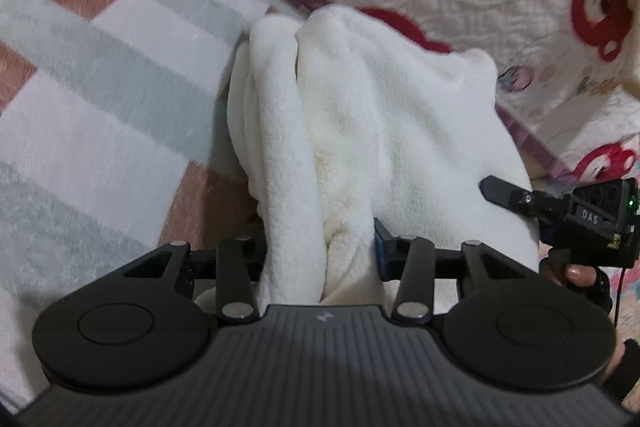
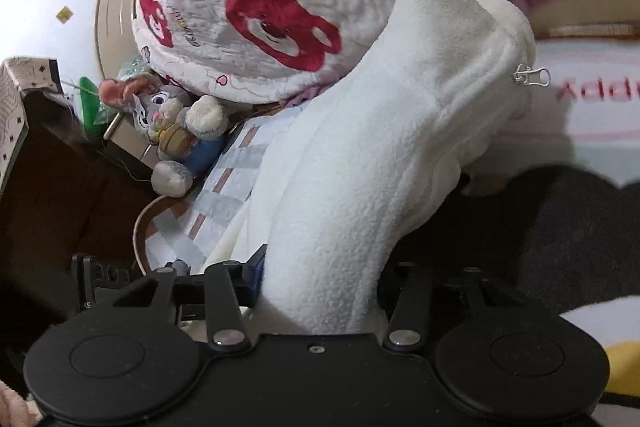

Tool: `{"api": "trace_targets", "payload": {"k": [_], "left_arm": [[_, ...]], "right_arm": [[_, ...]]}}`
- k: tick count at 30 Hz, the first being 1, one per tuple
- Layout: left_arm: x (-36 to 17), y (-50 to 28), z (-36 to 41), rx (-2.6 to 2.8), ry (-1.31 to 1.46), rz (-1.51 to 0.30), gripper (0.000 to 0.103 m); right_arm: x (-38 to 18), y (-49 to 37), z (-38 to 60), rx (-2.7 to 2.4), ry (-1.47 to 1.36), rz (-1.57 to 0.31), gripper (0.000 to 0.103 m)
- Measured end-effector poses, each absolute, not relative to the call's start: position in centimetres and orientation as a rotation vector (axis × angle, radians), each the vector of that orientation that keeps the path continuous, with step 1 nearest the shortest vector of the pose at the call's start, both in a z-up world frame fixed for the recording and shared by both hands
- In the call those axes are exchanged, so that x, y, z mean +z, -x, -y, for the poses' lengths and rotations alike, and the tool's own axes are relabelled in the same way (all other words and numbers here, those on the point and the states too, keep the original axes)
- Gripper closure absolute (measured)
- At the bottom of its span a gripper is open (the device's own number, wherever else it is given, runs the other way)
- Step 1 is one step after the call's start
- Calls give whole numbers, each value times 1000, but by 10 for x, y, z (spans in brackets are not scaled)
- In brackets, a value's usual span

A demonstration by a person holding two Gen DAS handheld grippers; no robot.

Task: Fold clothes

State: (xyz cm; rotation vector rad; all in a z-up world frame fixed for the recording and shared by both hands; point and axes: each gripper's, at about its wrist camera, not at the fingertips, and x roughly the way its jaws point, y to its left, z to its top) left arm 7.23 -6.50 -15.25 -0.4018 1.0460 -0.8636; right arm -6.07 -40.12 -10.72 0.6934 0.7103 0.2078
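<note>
Two hand-held grippers have hold of the white fleece garment (image 1: 360, 131) at once. The left hand-held gripper (image 1: 320, 251) is closed on a thick gathered bunch of it, and the right hand-held gripper (image 2: 320, 291) is closed on another thick fold, the cloth filling the gap between the fingers in both views.

The garment hangs bunched between our two grips, its lower part draped over the checked blanket (image 1: 100, 75) on the bed, beside the bear-print quilt (image 2: 248, 11). A zipper pull (image 2: 532, 77) shows on one edge in the right wrist view.

We judge we are carrying or stretching the fleece toward a fold; whether this fold comes early or late we cannot tell.

To do it well, we should:
- keep both grips firm, since plush fleece is bulky and can slide out;
- draw the grippers apart until the cloth between them goes flat;
- keep the zipper edge straight and lay it down evenly;
- keep clear of the plush toy (image 2: 176, 131) and the quilt.
</note>
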Motion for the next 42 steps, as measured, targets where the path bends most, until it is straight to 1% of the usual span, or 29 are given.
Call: {"api": "trace_targets", "payload": {"k": [5, 11, 15, 24, 29, 33, 37, 42], "left_arm": [[-127, -72, 62, -885, 447, -984, 61], [-98, -74, 40, -876, 509, -911, 61], [-74, -79, 19, -836, 530, -845, 61], [-14, -97, -58, -648, 471, -768, 61], [23, -119, -107, -527, 382, -735, 61], [36, -133, -140, -464, 302, -706, 61], [30, -158, -163, -440, 301, -704, 61], [18, -195, -165, -447, 265, -706, 61]], "right_arm": [[-83, 64, 400, 249, -683, -674, 50], [-35, 57, 382, 297, -561, -627, 50], [0, 36, 359, 344, -481, -608, 50], [47, -26, 288, 512, -367, -564, 50], [44, -65, 251, 588, -384, -523, 50], [36, -96, 225, 638, -406, -489, 50], [28, -126, 199, 687, -428, -455, 50], [16, -164, 170, 739, -456, -416, 50]]}}
